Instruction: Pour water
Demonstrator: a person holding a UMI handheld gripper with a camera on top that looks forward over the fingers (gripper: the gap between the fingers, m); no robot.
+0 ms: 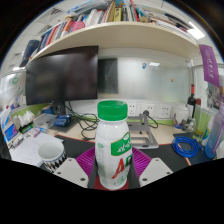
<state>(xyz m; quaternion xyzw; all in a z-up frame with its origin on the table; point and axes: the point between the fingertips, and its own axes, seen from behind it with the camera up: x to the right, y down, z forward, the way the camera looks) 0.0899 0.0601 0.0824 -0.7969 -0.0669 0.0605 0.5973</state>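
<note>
Light: bright, even – ceiling lamp (pixel 196 32) glares white (upper right)
Shadows: soft, faint
Distortion: strong fisheye – shelf (pixel 110 33) bows
Focus: bottle (pixel 113 146) sharp, background softer

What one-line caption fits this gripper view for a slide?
Gripper shut on a green-capped white bottle, held upright above the desk, with a white cup off to one side and a dark monitor behind.

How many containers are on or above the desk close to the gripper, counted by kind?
Bottle: 1, the white bottle with a green cap, held between the gripper's two fingers.
Cup: 1, a white cup standing on the desk beside the bottle.
Total: 2
</note>
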